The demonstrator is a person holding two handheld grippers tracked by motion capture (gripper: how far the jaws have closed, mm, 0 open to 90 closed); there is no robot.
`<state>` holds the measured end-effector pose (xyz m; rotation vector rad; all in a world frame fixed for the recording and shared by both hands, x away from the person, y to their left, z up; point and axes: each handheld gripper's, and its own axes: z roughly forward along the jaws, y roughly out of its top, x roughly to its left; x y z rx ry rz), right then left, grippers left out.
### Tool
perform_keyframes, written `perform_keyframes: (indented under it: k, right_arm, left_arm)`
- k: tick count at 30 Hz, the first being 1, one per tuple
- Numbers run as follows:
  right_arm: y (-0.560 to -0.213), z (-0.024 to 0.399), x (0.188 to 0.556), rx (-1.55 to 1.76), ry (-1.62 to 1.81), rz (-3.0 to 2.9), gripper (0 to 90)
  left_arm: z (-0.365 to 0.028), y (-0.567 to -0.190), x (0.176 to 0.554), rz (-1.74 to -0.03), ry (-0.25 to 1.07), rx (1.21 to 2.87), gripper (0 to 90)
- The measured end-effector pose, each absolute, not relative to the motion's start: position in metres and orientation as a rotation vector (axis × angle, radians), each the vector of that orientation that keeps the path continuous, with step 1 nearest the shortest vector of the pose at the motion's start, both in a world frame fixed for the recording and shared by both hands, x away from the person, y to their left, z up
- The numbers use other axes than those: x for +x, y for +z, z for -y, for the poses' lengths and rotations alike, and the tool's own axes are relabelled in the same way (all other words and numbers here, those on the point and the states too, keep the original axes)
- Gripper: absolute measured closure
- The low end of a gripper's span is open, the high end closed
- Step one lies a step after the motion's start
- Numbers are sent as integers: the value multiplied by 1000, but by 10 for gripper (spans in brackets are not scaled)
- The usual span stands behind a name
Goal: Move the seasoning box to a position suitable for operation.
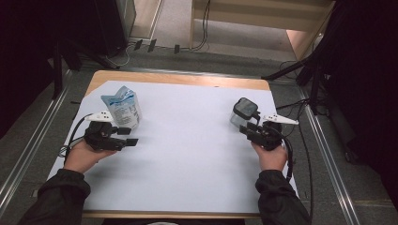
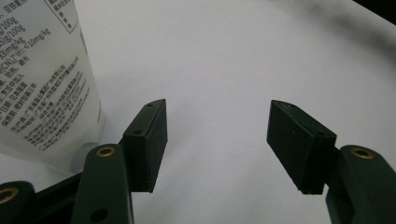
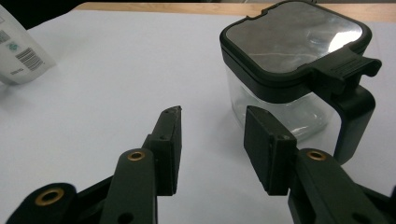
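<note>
High view, a person at a white-covered counter (image 1: pixel 187 154): the left gripper (image 1: pixel 132 136) sits just beside an upright pouch (image 1: pixel 123 107) at the left, its jaws spread on nothing; the right gripper (image 1: pixel 248 130) is close against a clear jar (image 1: pixel 243 114) with a black lid at the right, jaws parted and empty, the jar just ahead of them and off to one side. Neither thing looks grasped yet; pouch and jar stand well apart, so gripping, and whatever follows between the two, appears left to do.
</note>
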<state>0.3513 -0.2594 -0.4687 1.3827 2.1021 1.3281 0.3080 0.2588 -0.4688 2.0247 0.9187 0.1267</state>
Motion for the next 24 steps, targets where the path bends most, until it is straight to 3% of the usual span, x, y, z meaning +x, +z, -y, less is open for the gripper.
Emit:
perform_keyframes:
  k: [15, 24]
  right_arm:
    - [-463, 269, 345, 1304, 1324, -2074, 464]
    - [-454, 288, 356, 1317, 1334, -2026, 294]
  left_arm:
    - [-255, -469, 314, -903, 108, 2033, 374]
    - [-254, -469, 313, -894, 103, 2040, 373]
